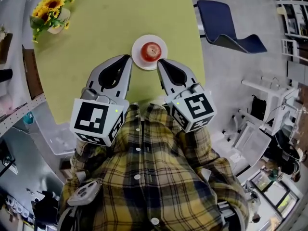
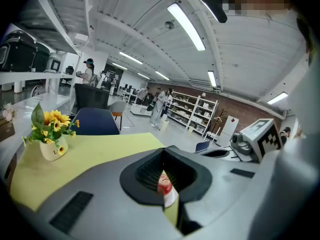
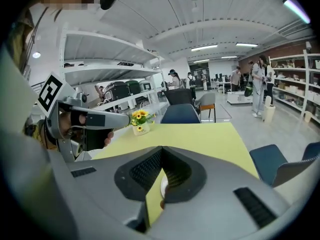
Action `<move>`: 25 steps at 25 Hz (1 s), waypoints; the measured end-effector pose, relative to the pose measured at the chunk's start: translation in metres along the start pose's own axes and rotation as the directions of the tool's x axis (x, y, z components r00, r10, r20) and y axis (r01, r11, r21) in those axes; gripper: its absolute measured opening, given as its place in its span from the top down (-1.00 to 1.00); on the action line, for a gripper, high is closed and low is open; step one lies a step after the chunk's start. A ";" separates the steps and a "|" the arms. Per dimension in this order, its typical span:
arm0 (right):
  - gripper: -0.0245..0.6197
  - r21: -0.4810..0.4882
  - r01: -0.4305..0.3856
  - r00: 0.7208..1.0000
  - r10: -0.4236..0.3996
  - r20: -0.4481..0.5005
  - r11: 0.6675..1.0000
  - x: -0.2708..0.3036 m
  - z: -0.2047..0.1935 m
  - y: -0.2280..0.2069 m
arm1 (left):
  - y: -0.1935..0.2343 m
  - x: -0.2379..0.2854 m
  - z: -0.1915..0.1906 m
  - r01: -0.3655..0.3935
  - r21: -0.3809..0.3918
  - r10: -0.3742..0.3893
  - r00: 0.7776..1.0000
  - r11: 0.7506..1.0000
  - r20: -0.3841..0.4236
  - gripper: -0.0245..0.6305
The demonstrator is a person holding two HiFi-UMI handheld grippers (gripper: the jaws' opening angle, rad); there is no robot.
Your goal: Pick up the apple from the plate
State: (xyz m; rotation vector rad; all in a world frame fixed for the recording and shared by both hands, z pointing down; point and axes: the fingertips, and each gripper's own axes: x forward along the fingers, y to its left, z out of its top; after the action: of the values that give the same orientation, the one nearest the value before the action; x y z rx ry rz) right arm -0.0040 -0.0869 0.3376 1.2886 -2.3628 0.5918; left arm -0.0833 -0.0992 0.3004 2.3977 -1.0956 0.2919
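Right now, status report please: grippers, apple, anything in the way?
Left gripper shut, empty. Right gripper shut, empty. Apple on plate, untouched, just beyond both tips. Nothing blocking it.

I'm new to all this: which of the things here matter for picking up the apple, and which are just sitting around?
Part of the job:
- apple
- white plate under it
- left gripper and right gripper, both shut, near the plate

Just lying about:
- sunflower pot at the far corner of the green table
- blue chair beside the table
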 end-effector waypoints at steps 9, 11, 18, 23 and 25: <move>0.93 -0.023 -0.010 1.000 0.010 0.002 1.000 0.007 0.003 -0.018 | 0.003 0.020 -0.001 -0.036 -0.018 0.036 0.999 0.999 -0.001 0.91; 0.93 -0.036 -0.016 1.000 0.016 0.000 0.999 0.010 0.003 -0.021 | 0.006 0.023 -0.001 -0.051 -0.022 0.051 0.999 0.998 0.000 0.91; 0.93 -0.083 -0.051 0.999 0.050 -0.013 0.995 0.017 -0.002 -0.022 | 0.007 0.035 -0.002 -0.059 -0.027 0.059 0.998 0.998 0.015 0.91; 0.93 -0.053 -0.058 0.998 0.056 -0.039 0.997 0.017 -0.014 -0.031 | 0.005 0.047 -0.009 -0.074 -0.013 0.074 0.997 0.997 -0.004 0.91; 0.93 -0.036 -0.060 0.997 0.059 -0.042 0.998 0.021 -0.018 -0.034 | 0.008 0.048 -0.013 -0.079 -0.018 0.079 0.997 0.997 -0.012 0.91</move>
State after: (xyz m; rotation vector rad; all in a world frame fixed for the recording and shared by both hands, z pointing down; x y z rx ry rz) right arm 0.0169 -0.1086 0.3691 1.1827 -2.3743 0.5837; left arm -0.0575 -0.1283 0.3328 2.3372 -1.1851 0.3196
